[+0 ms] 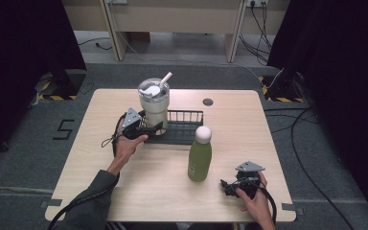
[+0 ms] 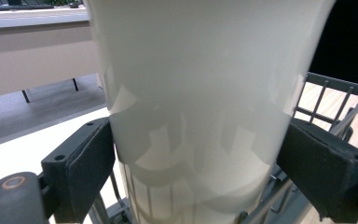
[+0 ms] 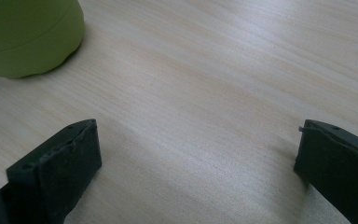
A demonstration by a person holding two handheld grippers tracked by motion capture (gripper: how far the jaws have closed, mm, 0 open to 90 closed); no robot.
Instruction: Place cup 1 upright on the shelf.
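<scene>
left tool (image 1: 149, 128) grasping tumbler (image 1: 154, 103) in wire rack (image 1: 187, 125); right tool (image 1: 231, 186) released on counter (image 1: 158, 191); green bottle (image 1: 200, 155) untouched, not yet racked

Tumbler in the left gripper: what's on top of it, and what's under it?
On top of the tumbler sits a clear lid with a white straw. Below it is the black wire rack; whether its base touches the rack is hidden by the left gripper.

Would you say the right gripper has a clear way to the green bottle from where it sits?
Probably yes: the right gripper rests open on the table, the bottle stands upright just to its left, and bare wood lies between them.
</scene>
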